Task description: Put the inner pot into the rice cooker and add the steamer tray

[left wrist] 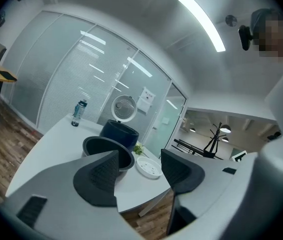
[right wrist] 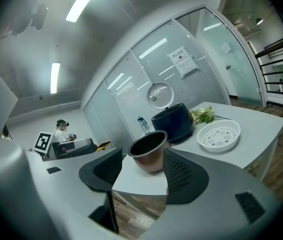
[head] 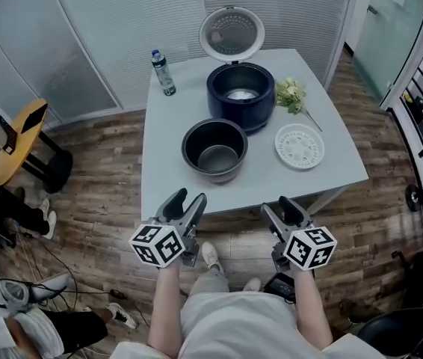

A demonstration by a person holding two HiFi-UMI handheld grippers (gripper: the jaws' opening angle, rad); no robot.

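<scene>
Both tongs empty with jaws wide apart, held off the near edge of the white table [head: 167,178]: left gripper [head: 189,198], right gripper [head: 277,206]. Inner pot [head: 214,149] sits on the table nearest them, directly between them and the rice cooker [head: 241,96], whose lid [head: 231,33] is up. Steamer tray [head: 299,146] lies right of the pot, apart from it. Water bottle [head: 163,72] at back left, greens [head: 291,94] beside the cooker.

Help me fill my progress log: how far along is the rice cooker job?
Done: the rice cooker stands with lid open. In hand: nothing; left gripper and right gripper are open, empty. Left: inner pot, then steamer tray, both on the table, go in.
</scene>
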